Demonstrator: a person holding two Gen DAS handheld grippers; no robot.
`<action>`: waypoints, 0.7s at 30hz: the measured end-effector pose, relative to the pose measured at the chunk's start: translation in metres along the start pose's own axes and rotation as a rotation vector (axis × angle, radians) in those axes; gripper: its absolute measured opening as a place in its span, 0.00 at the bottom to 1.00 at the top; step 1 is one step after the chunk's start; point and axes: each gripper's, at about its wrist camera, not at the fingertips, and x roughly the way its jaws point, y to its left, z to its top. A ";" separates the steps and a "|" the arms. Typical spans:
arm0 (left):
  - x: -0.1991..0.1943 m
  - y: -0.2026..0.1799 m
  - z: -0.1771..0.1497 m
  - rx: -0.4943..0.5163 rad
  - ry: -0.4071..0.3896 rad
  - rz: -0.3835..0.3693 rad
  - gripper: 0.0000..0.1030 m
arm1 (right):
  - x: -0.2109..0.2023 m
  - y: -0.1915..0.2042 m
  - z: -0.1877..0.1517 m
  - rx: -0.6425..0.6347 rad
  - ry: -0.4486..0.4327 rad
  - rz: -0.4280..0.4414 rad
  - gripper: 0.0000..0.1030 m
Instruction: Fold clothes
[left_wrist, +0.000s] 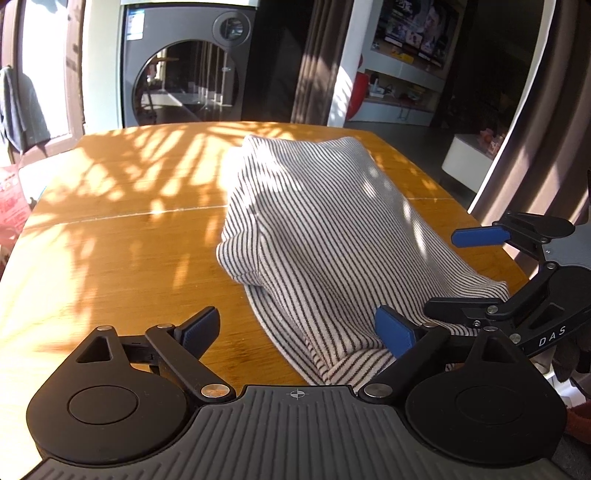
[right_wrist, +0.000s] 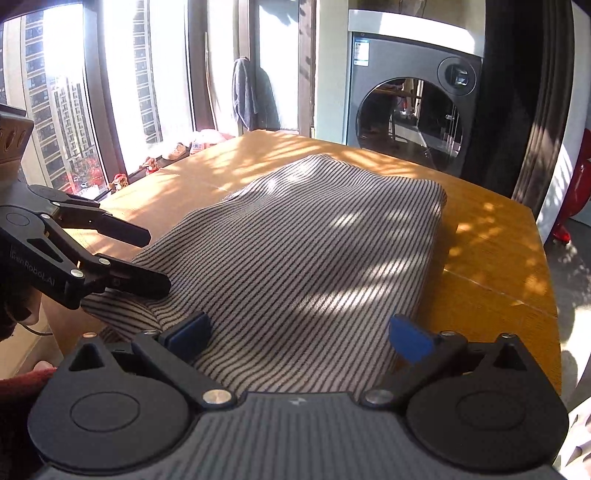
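A black-and-white striped garment (left_wrist: 317, 236) lies folded on the wooden table (left_wrist: 122, 236), its near end at the table's front edge. My left gripper (left_wrist: 297, 328) is open, its fingers spread over the garment's near left corner. My right gripper (left_wrist: 439, 271) shows at the right in the left wrist view, open beside the garment's right edge. In the right wrist view the garment (right_wrist: 314, 251) fills the middle, and my right gripper (right_wrist: 299, 332) is open with its pads spread over the near edge. The left gripper (right_wrist: 155, 258) shows at the left, open over the garment's corner.
A washing machine (left_wrist: 188, 70) stands behind the table. Tall windows (right_wrist: 122, 77) with small items on the sill run along the table's left side. A dark curtain (right_wrist: 524, 99) hangs at the right. The table's right edge (right_wrist: 554, 295) drops to the floor.
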 end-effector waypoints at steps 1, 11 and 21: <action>-0.001 -0.002 0.001 0.007 -0.001 0.009 0.92 | 0.001 -0.003 -0.001 0.016 0.000 0.013 1.00; -0.006 -0.027 0.009 0.129 -0.013 0.128 0.96 | -0.050 0.008 -0.017 -0.222 -0.142 0.027 0.78; -0.013 -0.058 0.006 0.321 -0.092 0.250 0.99 | -0.018 0.040 -0.034 -0.325 -0.019 0.107 0.64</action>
